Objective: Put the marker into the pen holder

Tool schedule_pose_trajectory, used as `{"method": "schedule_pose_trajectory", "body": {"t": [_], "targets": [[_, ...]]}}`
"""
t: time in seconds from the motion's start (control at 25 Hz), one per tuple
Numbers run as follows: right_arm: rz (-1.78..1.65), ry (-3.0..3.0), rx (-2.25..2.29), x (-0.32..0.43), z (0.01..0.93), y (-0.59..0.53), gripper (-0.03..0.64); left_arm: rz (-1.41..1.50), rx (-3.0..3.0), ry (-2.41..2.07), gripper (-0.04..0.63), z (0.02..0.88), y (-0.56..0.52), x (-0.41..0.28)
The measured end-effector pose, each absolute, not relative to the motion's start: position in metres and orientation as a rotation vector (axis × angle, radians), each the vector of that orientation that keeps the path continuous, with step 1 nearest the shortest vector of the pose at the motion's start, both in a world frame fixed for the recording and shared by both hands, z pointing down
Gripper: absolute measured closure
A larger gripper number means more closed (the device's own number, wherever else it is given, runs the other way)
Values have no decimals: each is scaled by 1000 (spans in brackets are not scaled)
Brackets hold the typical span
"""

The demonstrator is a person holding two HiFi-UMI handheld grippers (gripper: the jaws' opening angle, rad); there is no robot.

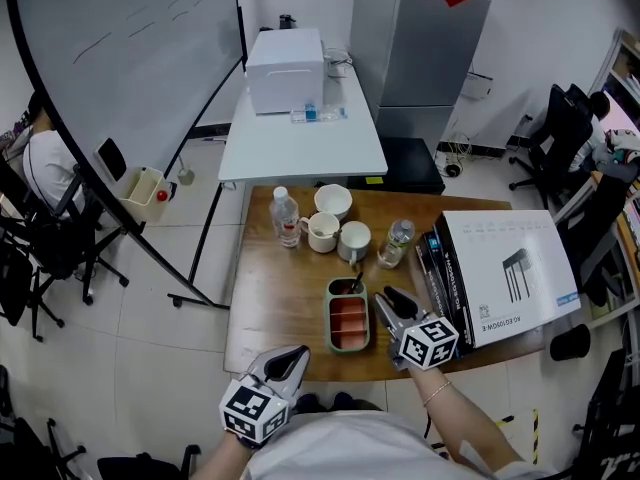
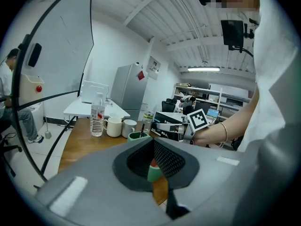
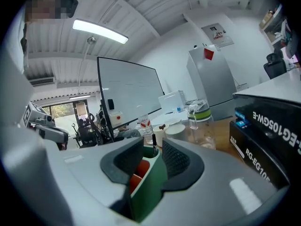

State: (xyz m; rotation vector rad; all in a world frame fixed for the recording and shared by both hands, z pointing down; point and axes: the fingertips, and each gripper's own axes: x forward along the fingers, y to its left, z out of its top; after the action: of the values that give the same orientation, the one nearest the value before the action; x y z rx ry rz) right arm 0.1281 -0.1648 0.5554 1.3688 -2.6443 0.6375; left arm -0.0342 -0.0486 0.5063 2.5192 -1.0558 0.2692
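The green pen holder (image 1: 348, 320) with red compartments lies on the wooden table (image 1: 280, 303) near its front edge. A dark marker (image 1: 355, 284) stands tilted in its far round cup, free of both grippers. My right gripper (image 1: 392, 304) is just right of the holder, open, nothing between its pads. In the right gripper view the holder's green wall (image 3: 149, 182) and the marker tip (image 3: 154, 150) show through the gap of that gripper (image 3: 153, 157). My left gripper (image 1: 286, 362) hovers shut and empty at the table's front edge; from the left gripper (image 2: 154, 147) the holder (image 2: 138, 136) lies ahead.
Behind the holder stand a water bottle (image 1: 285, 216), two mugs (image 1: 322, 232) (image 1: 354, 240), a bowl (image 1: 333, 201) and a glass jar (image 1: 396, 243). A large black-and-white box (image 1: 510, 273) fills the table's right side. A white table (image 1: 300, 138) and a whiteboard (image 1: 120, 58) lie beyond.
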Motion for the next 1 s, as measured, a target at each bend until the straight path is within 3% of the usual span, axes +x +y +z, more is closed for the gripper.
{"method": "schedule_pose_trajectory", "body": {"t": [0.24,0.44,0.88,0.96,1.0], "targets": [[617,-2627,1275,115,555,-173,494,311,2611,-1057,595,508,-79,-36],[568,-2591,1240,106,559,-188,491,165,2566,-1156,595,501,-117,-39],[544,-2535,1130,84,580,-212,491,227,2514,-1072,595,517,-104,-31],[522,-2521,1125,83,582,-215,579,256,2523,-1055,595,521,-100,-30],[510,-2516,1123,84,582,-215,591,260,2520,-1052,595,522,-97,-30]]}}
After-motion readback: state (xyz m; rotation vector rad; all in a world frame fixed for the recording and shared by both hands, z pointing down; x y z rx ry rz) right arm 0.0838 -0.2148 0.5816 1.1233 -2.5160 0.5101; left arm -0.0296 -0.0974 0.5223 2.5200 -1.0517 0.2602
